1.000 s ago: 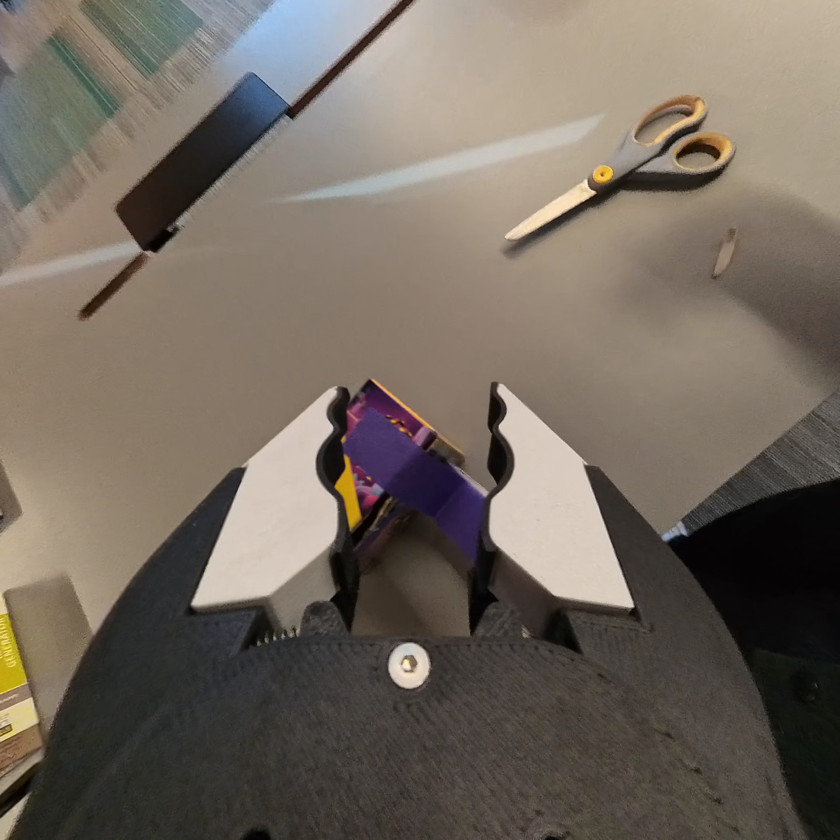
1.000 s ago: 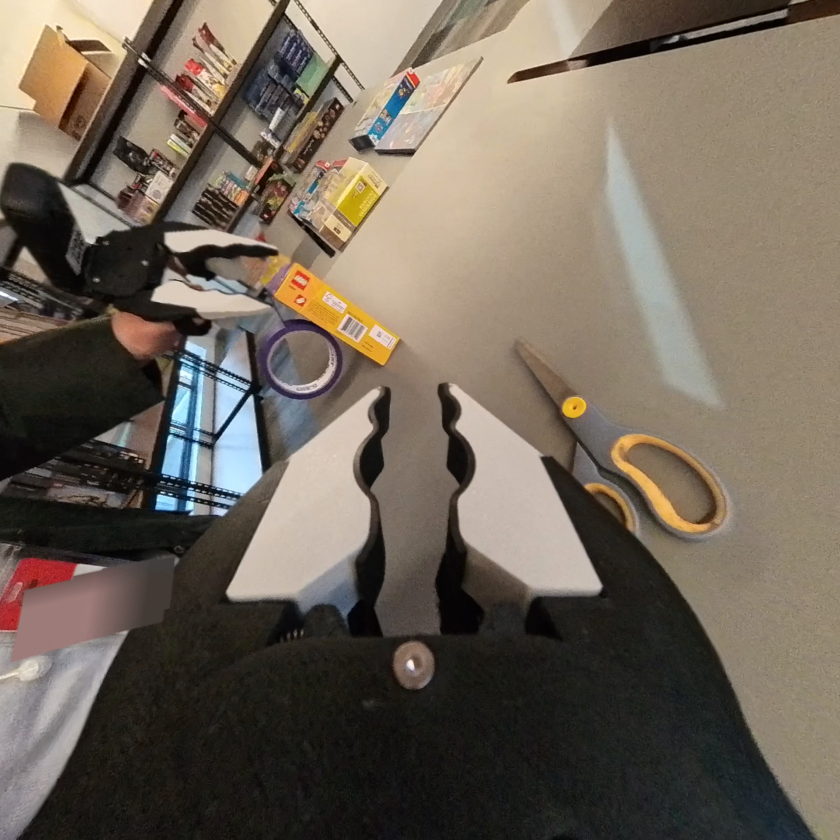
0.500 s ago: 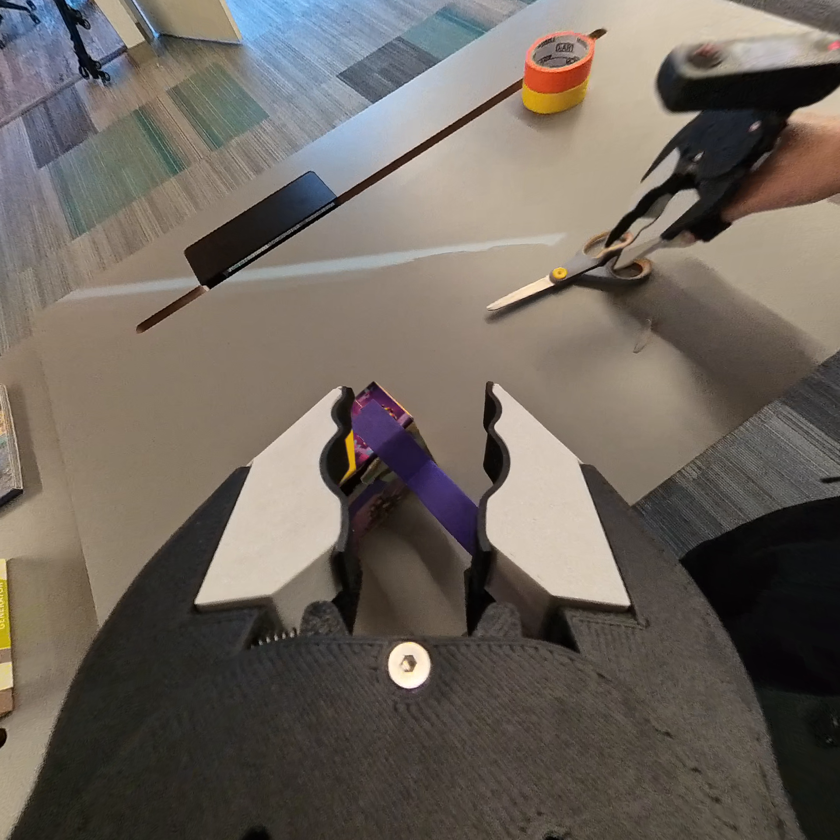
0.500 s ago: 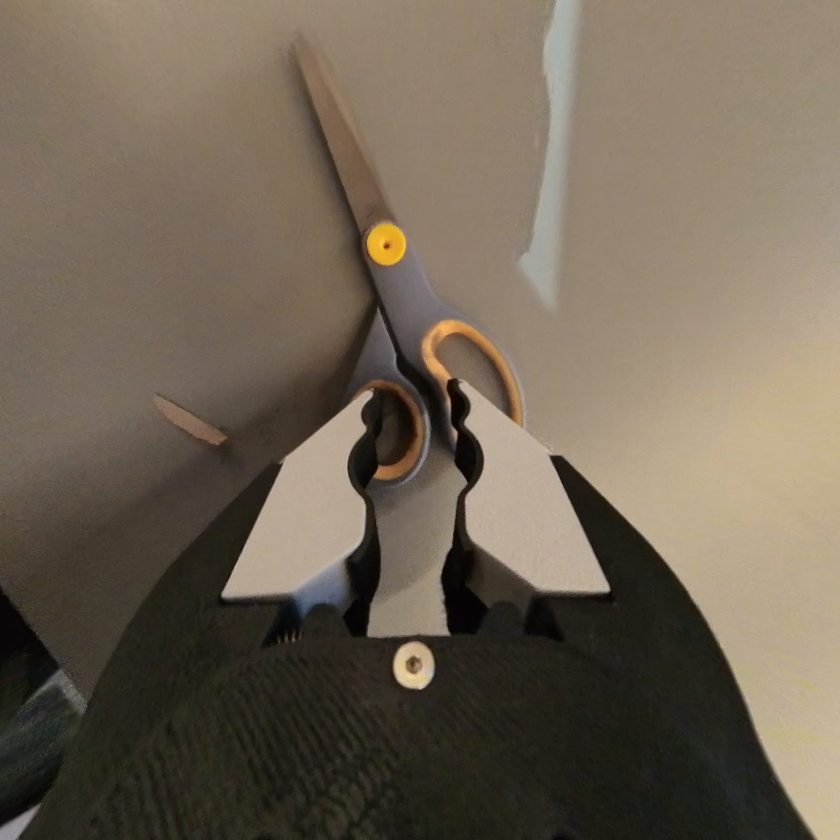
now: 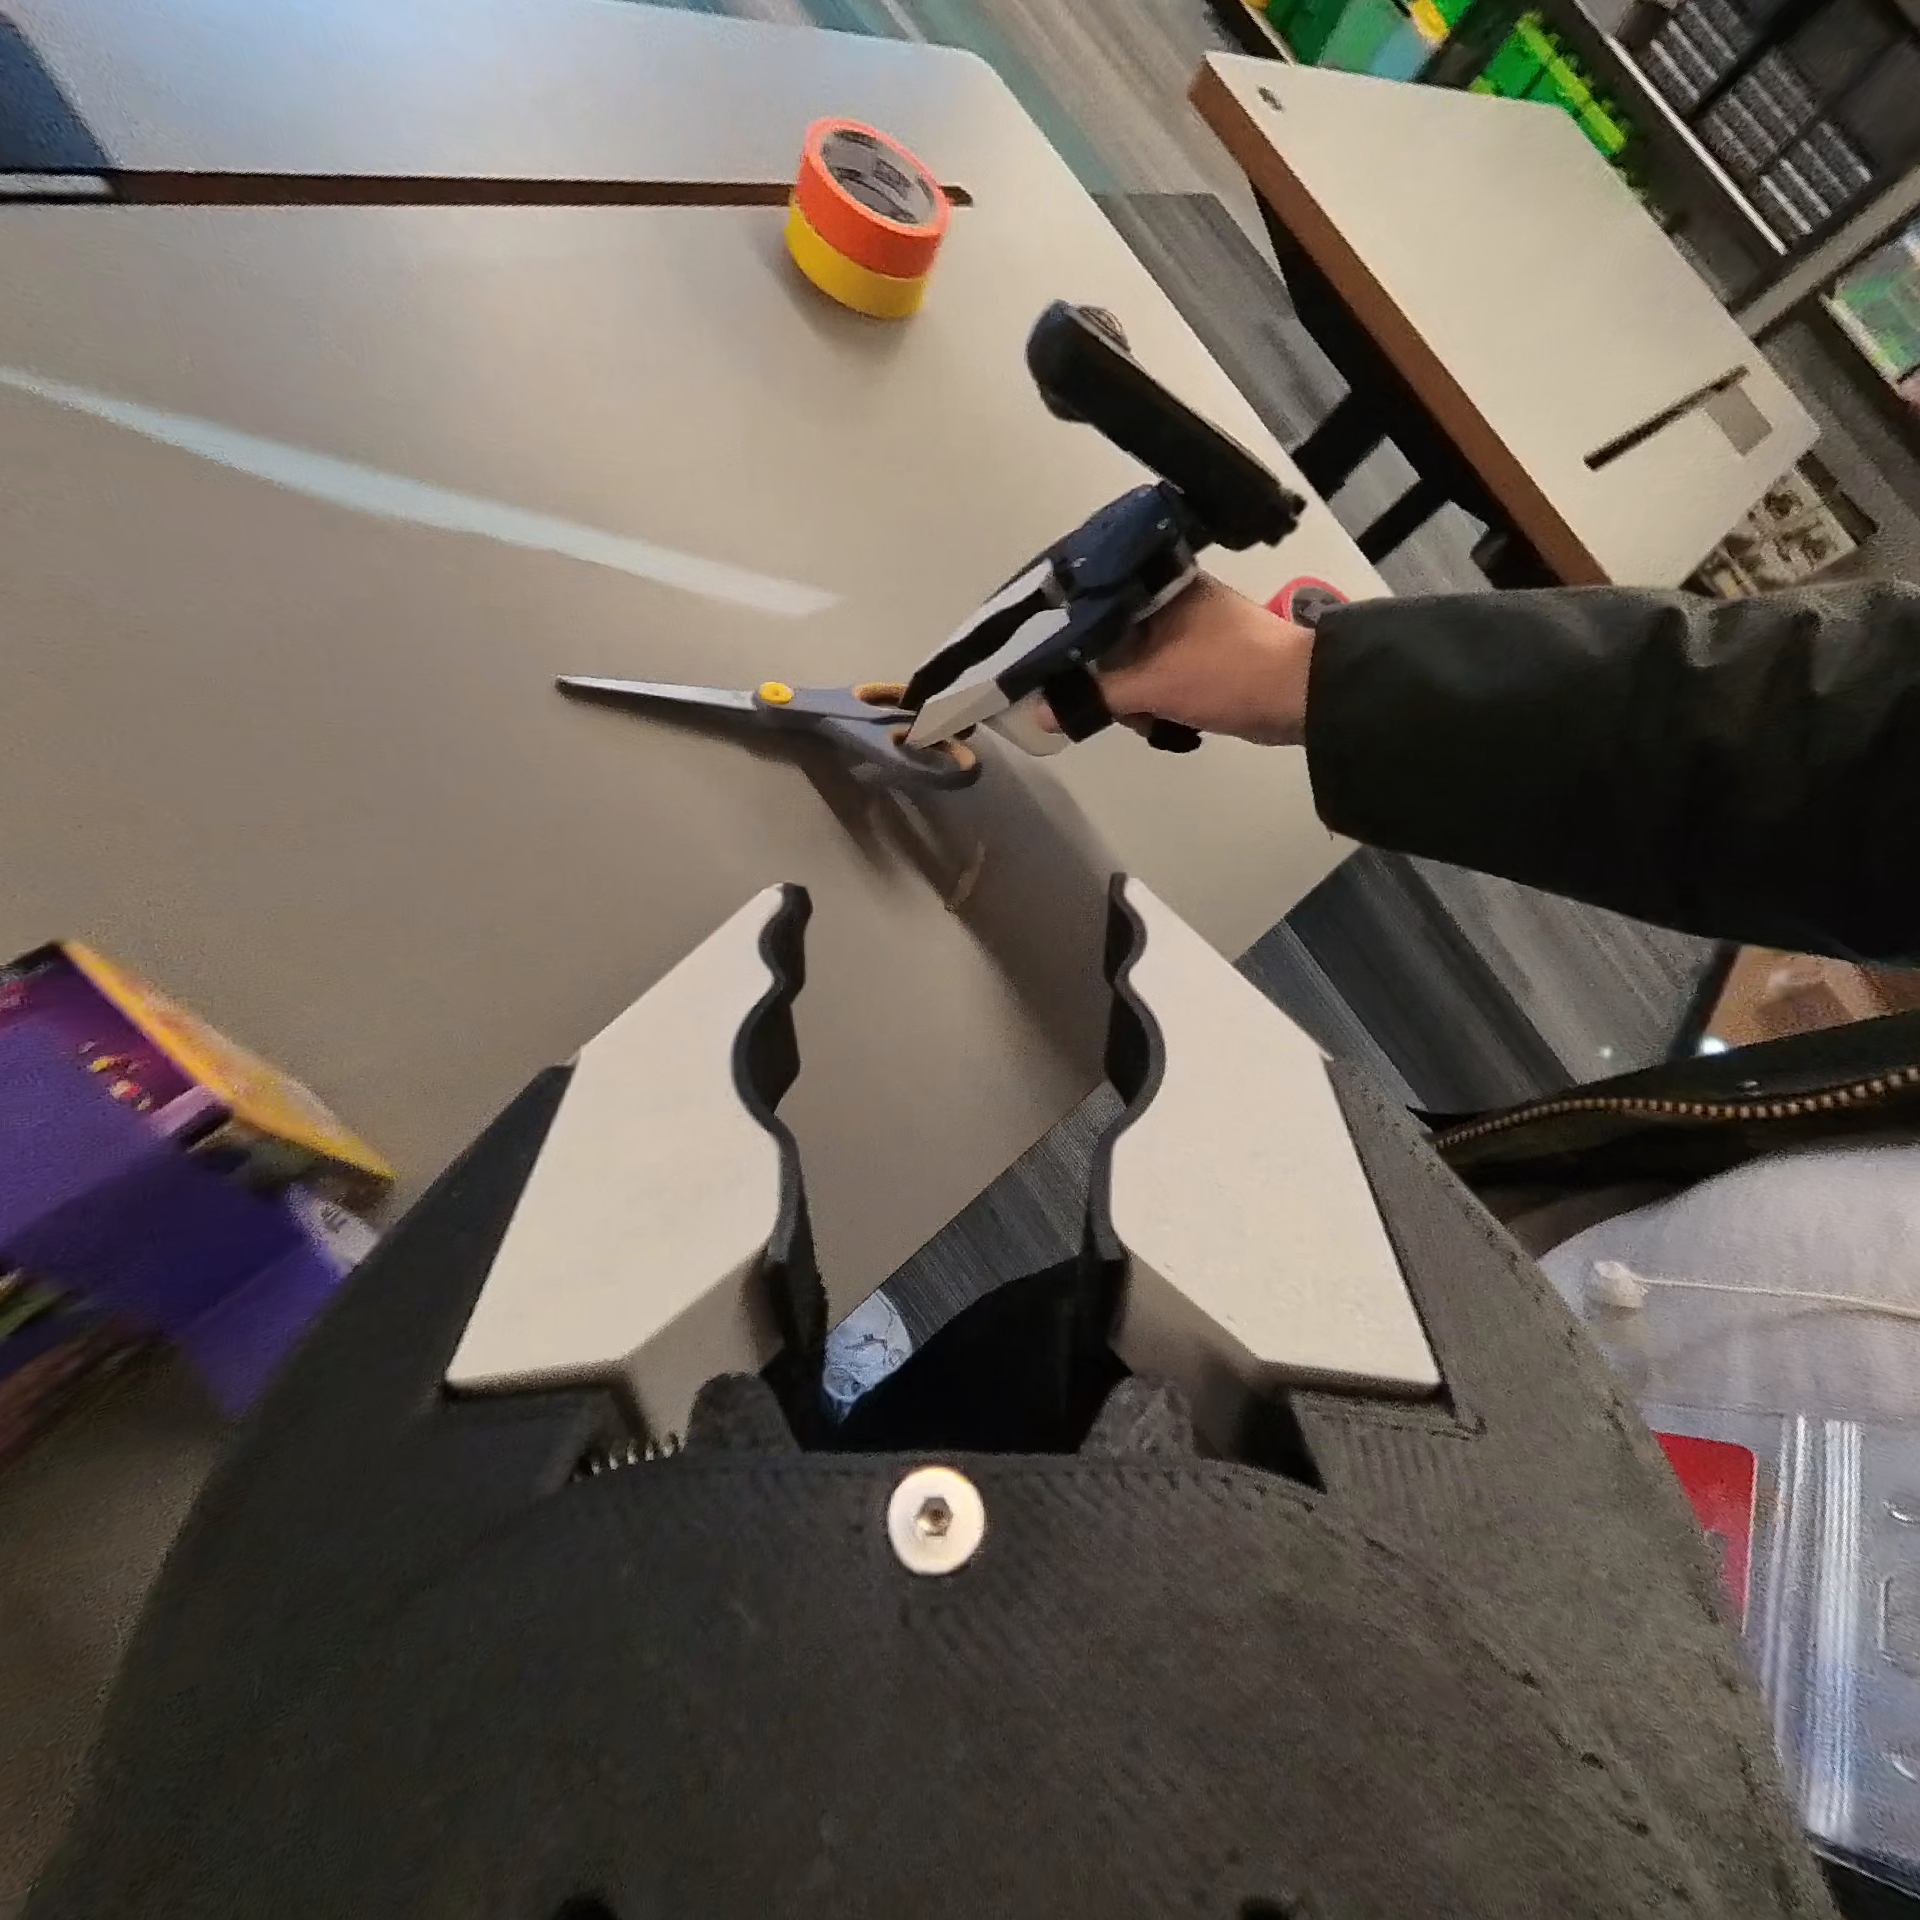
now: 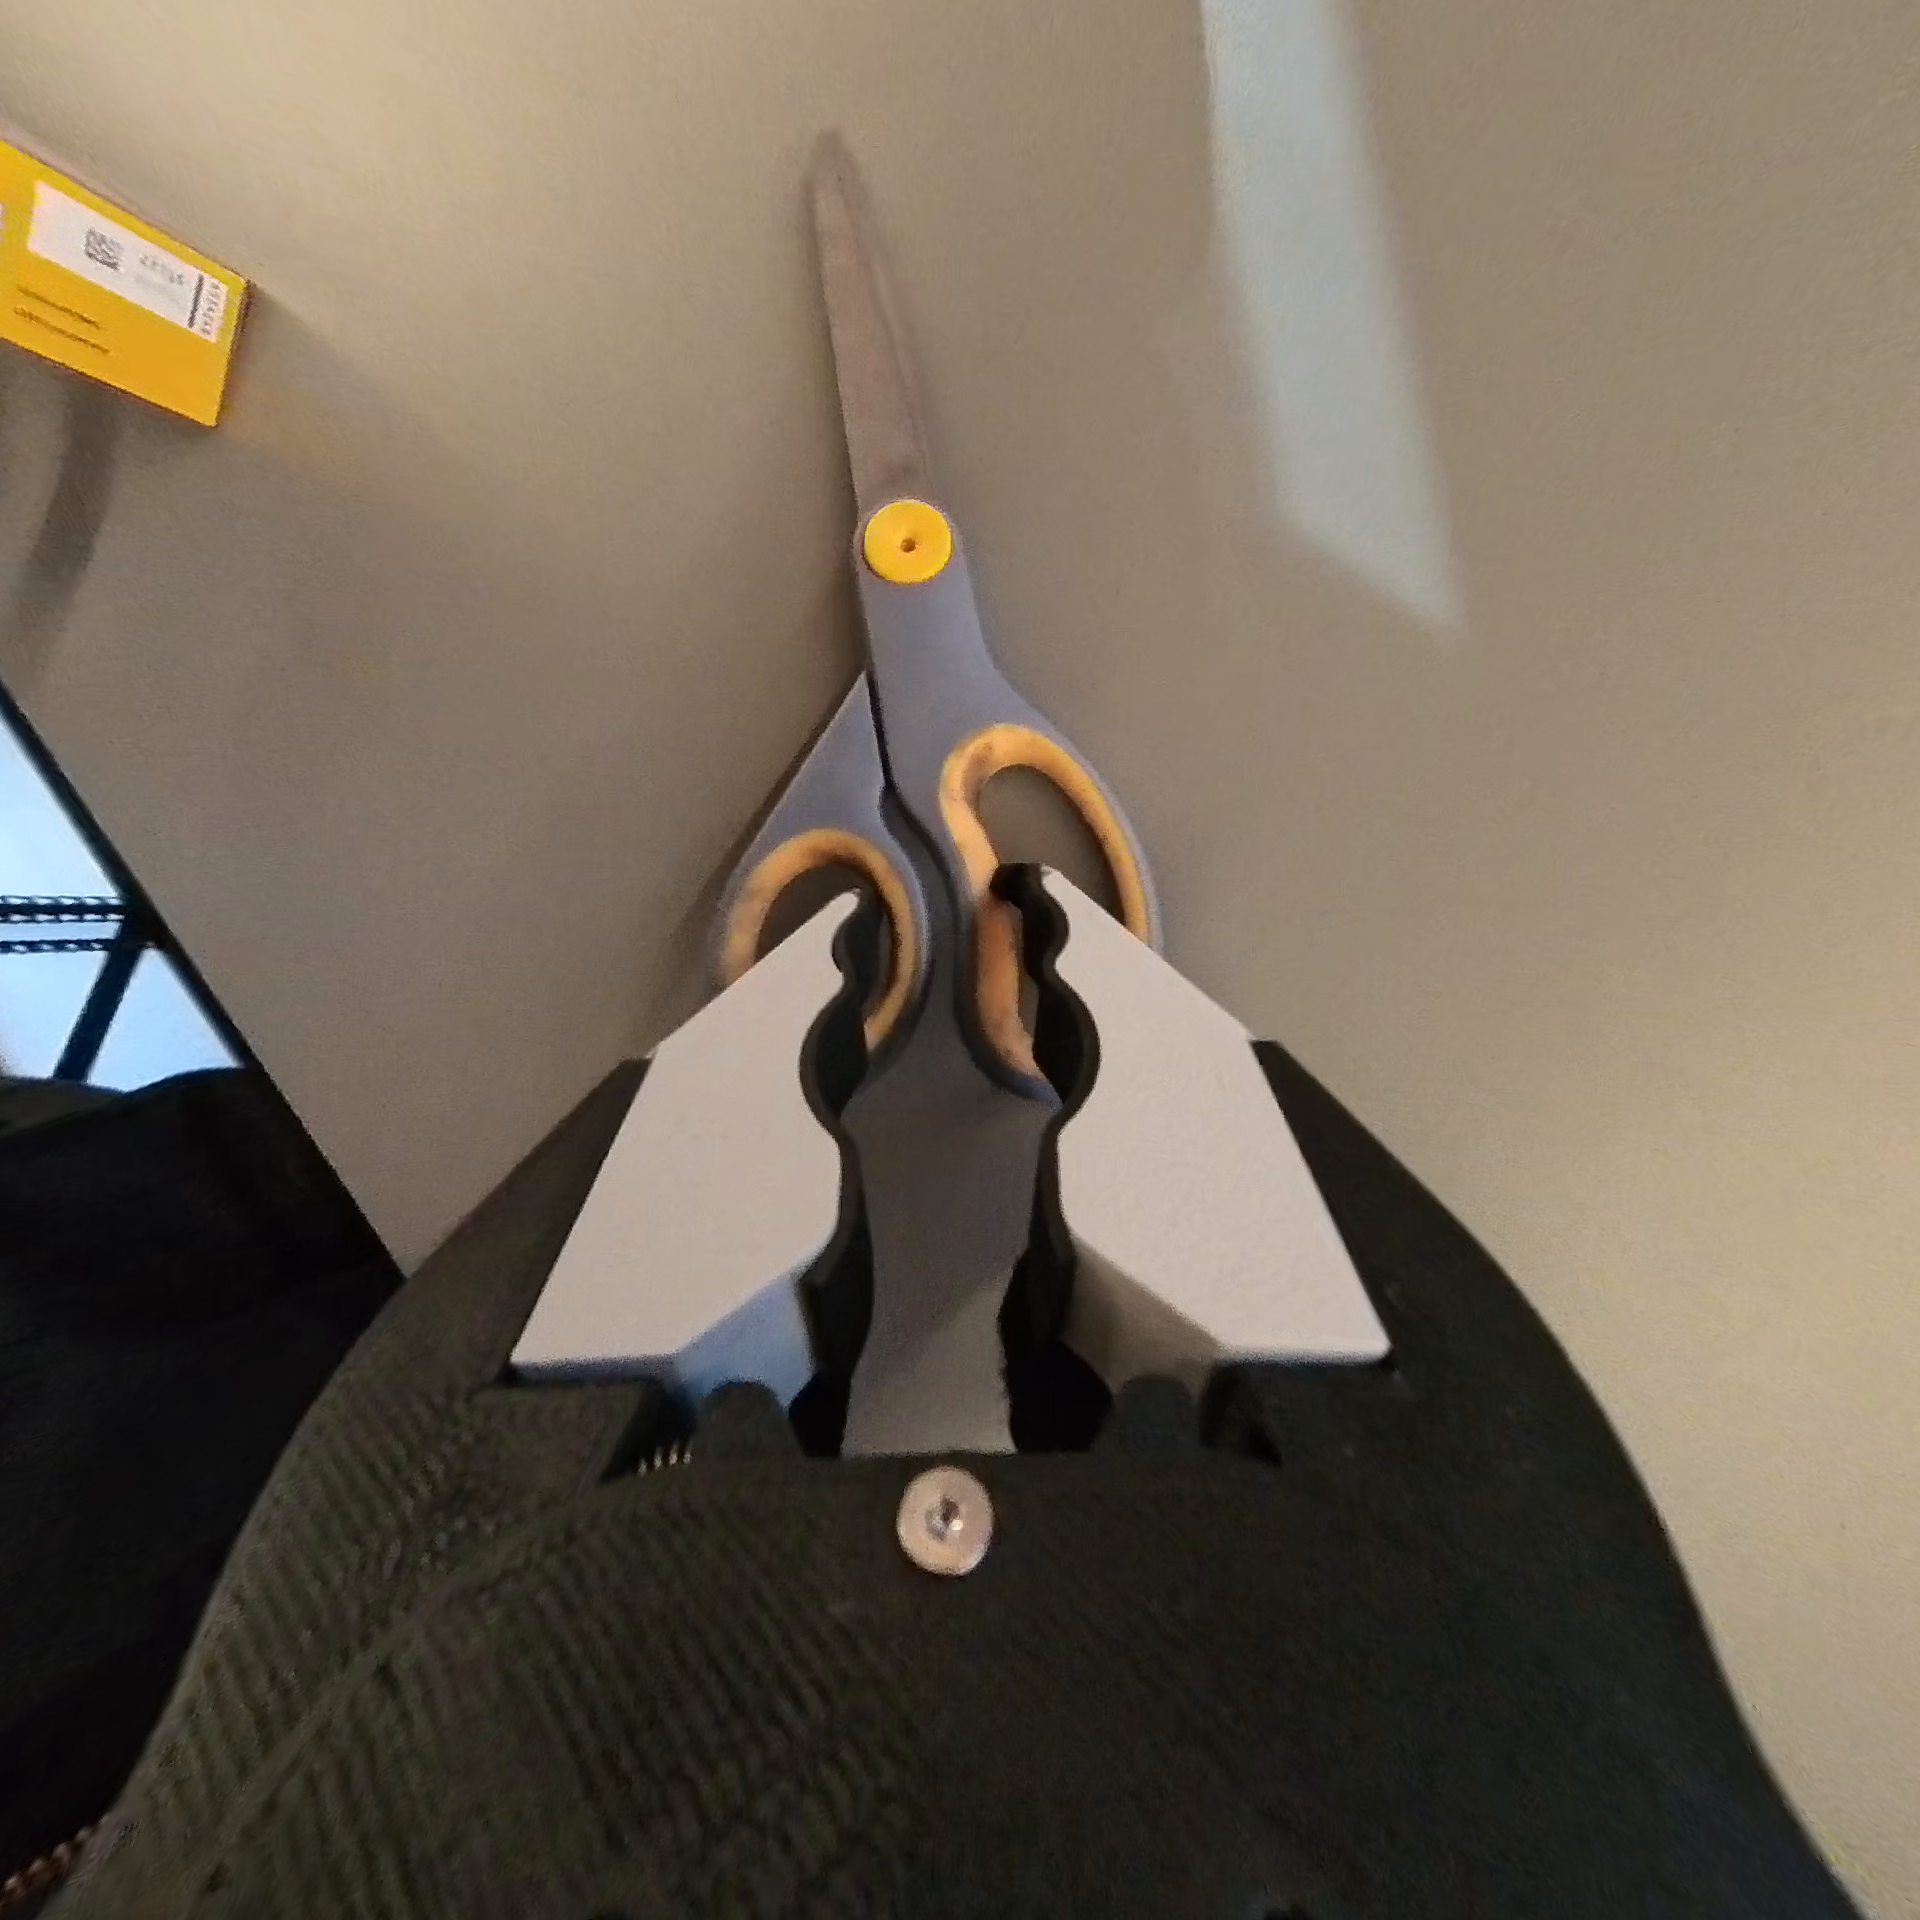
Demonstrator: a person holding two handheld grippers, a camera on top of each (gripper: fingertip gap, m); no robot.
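At the far left of the left wrist view a purple and yellow box (image 5: 156,1174) lies blurred on the grey desk (image 5: 364,675), just beside the left gripper (image 5: 956,935). That gripper's 2 fingers stand wide apart with nothing between them, over the desk's near edge. Ahead of it, toward the middle, the scissors (image 5: 769,701) lie flat on the desk with blades closed and pointing left, a yellow pivot at the joint. Beyond them 2 tape rolls (image 5: 868,234) are stacked, orange on yellow, beside a dark slot in the desk. To the right, the right gripper (image 5: 940,701), held by a hand (image 5: 1205,675) in a dark sleeve, has its fingertips down in the scissors' handle loops. A second desk (image 5: 1507,312) stands farther right

In the right wrist view a yellow box end (image 6: 114,312) sits at upper left. At centre, the right gripper (image 6: 935,904) has 1 fingertip in each orange-lined loop of the scissors (image 6: 914,675), its fingers a little apart around the handle bars between the loops, not seen pressing them
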